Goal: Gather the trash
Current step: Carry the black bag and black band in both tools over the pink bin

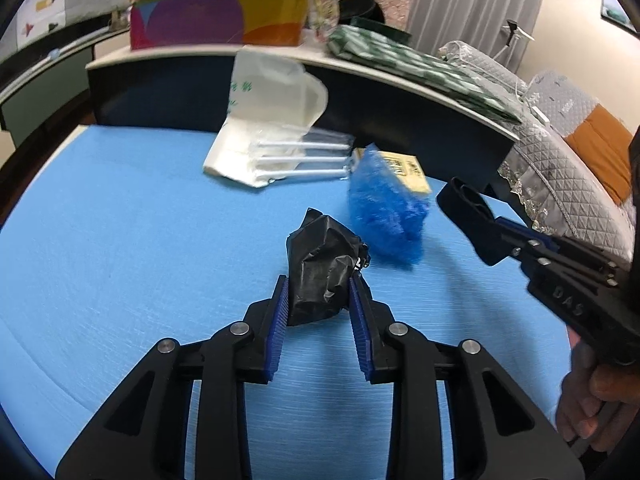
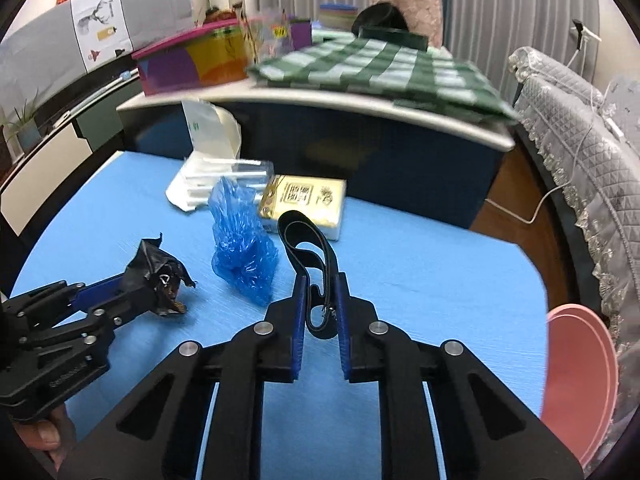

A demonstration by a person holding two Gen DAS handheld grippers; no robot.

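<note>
My left gripper (image 1: 318, 292) is shut on a crumpled black plastic bag (image 1: 320, 268) just above the blue mat (image 1: 120, 248); it also shows in the right wrist view (image 2: 160, 276) at lower left. My right gripper (image 2: 320, 288) is shut on a black strap loop (image 2: 308, 248) that sticks up between its fingers; it shows in the left wrist view (image 1: 468, 220) at right. A crumpled blue plastic bag (image 1: 384, 208) (image 2: 240, 252) lies on the mat between both grippers.
A yellow packet (image 2: 308, 204) and a white bag with straws (image 1: 272, 136) lie at the mat's far side. Behind stands a dark counter (image 2: 360, 148) with a green checked cloth (image 2: 380, 72) and a colourful box (image 1: 216, 12). A pink plate (image 2: 580, 380) sits at right.
</note>
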